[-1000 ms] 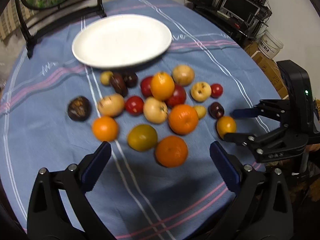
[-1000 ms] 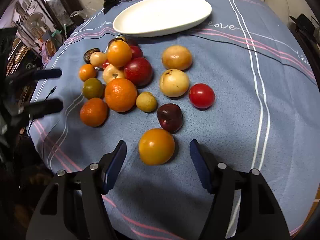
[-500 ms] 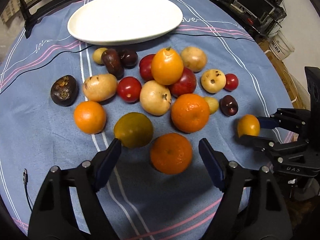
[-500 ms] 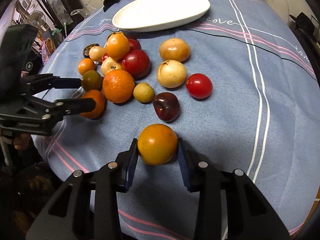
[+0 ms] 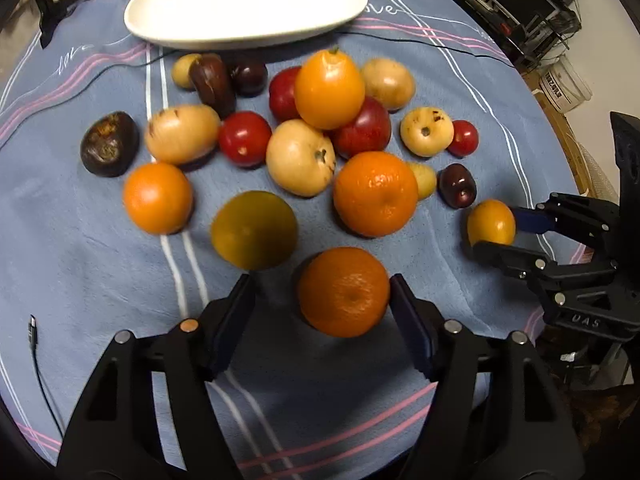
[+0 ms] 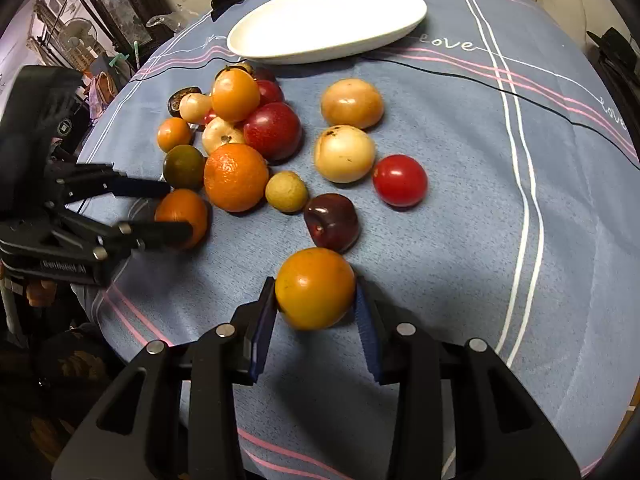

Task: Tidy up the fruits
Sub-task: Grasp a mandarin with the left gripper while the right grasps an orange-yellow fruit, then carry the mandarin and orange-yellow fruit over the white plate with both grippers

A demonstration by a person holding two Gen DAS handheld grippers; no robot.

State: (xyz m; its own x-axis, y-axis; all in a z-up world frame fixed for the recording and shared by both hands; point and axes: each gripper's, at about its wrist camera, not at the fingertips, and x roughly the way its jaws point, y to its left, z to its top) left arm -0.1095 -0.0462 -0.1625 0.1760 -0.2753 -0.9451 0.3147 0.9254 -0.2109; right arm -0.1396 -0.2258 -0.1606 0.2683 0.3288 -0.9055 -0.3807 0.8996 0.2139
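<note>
Several fruits lie heaped on the blue tablecloth [image 5: 60, 208] in front of an oval white plate [image 5: 240, 8]. My left gripper [image 5: 320, 284] points down over the nearest orange [image 5: 344, 292], its jaws closing. That orange sits between them, the right pad almost on it and the left pad still a gap away. My right gripper [image 6: 315, 286] is shut on a smooth yellow-orange fruit [image 6: 315, 288], both blue pads pressing its sides. From the right wrist view the left gripper [image 6: 178, 210] straddles the same orange [image 6: 180, 212] at the left of the pile.
Close by are a greenish fruit [image 5: 254, 230], a bigger orange [image 5: 376, 194], a dark plum [image 6: 331, 222] and a red tomato [image 6: 400, 180]. A thin black cable [image 5: 36, 344] lies near the table's left edge. Chairs and shelves stand beyond the table.
My left gripper came down over the nearest orange and its jaws narrowed around it. My right gripper's jaws closed onto the yellow-orange fruit and have stayed there.
</note>
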